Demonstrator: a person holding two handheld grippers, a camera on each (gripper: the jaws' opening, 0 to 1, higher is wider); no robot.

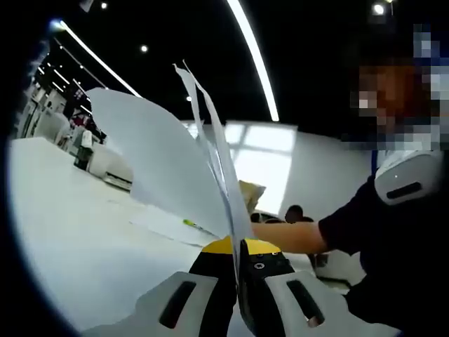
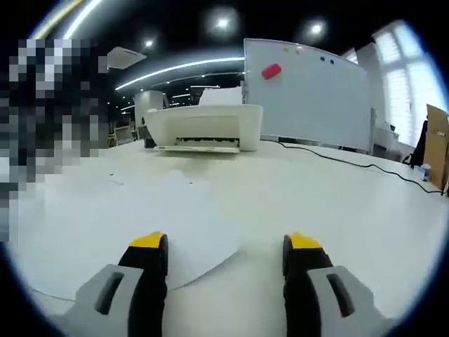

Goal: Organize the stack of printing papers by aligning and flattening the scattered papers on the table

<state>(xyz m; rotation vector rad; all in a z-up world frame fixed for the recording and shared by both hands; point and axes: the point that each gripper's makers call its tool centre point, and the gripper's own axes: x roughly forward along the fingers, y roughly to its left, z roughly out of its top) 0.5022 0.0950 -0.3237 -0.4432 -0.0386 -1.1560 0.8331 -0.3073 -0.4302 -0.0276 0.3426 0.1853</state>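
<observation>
In the left gripper view my left gripper (image 1: 237,246) is shut on the lower edge of a few white paper sheets (image 1: 168,161), which stand up off the white table (image 1: 70,232) and fan apart at the top. More white paper (image 1: 165,225) lies flat on the table behind them. In the right gripper view my right gripper (image 2: 223,247) is open low over the table, its yellow-tipped fingers (image 2: 149,242) apart. The left finger rests over a flat white sheet (image 2: 140,225); nothing sits between the jaws.
A white printer (image 2: 203,126) stands at the table's far side, with a whiteboard (image 2: 309,91) behind and a black cable (image 2: 365,165) running right. A person in a dark top (image 1: 379,239) reaches an arm across at the right of the left gripper view.
</observation>
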